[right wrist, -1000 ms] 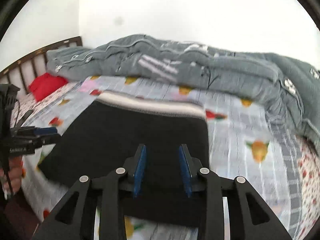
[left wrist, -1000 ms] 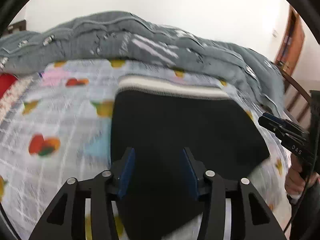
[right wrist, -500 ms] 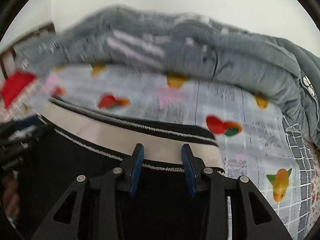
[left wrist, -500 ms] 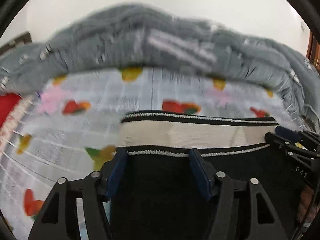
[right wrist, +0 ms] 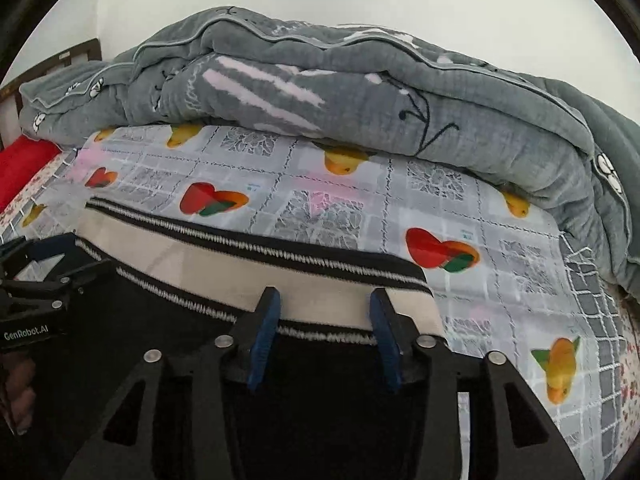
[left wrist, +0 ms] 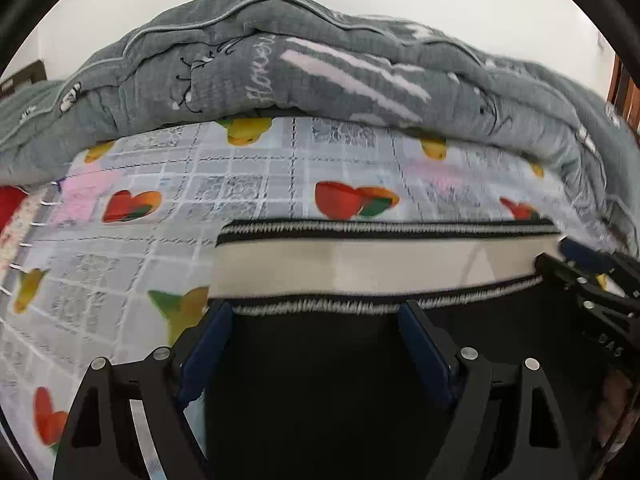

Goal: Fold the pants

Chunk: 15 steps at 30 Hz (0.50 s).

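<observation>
The black pants lie flat on the bed, their cream waistband with black-and-white trim at the far edge. They also show in the right wrist view, waistband. My left gripper is open, low over the pants just short of the waistband's left end. My right gripper is open, its tips at the waistband's right end. Each gripper shows in the other's view: right one, left one.
A grey quilt is heaped along the far side of the bed, also in the right wrist view. The fruit-print bedsheet spreads around the pants. A red pillow lies far left. A white wall stands behind.
Both grippers have moved forward over the pants from the near end to the waistband. Both stay open and the pants have not shifted.
</observation>
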Motion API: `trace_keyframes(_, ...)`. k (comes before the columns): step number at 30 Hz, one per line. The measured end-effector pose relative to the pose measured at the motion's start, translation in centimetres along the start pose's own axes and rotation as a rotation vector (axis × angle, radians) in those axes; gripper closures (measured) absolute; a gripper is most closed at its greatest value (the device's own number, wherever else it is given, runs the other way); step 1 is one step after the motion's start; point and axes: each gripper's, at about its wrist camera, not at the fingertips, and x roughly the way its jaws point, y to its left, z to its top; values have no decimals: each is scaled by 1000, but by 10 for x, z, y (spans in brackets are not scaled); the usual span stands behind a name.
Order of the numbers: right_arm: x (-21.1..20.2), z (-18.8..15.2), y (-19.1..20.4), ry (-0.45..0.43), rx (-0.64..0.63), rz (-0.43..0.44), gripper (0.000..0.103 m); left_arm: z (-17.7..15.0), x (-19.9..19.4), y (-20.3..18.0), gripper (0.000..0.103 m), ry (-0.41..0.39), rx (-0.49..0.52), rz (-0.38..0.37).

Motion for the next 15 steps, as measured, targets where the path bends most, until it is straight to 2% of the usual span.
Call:
trace_keyframes(3,-21,-12,-2,21,7,-24,50,-16,-20,-4,20,22,13,-13)
trace_keyframes(5,-39,-25,-2,16,25,-14,53,-30,-37,-7,20,12,28,18)
trace_keyframes(8,-66,-56,2,4,9,21,55,-53,-63,-12,20,-12,51,53)
trace_keyframes(11,-90,-92,6,-38,-31,-22,55,-81,-84,-13,20,-6,52,31)
trace_keyframes(15,-116,-129,-10,-67,10,2,56,-123,-110,-9,18,-38,51,28)
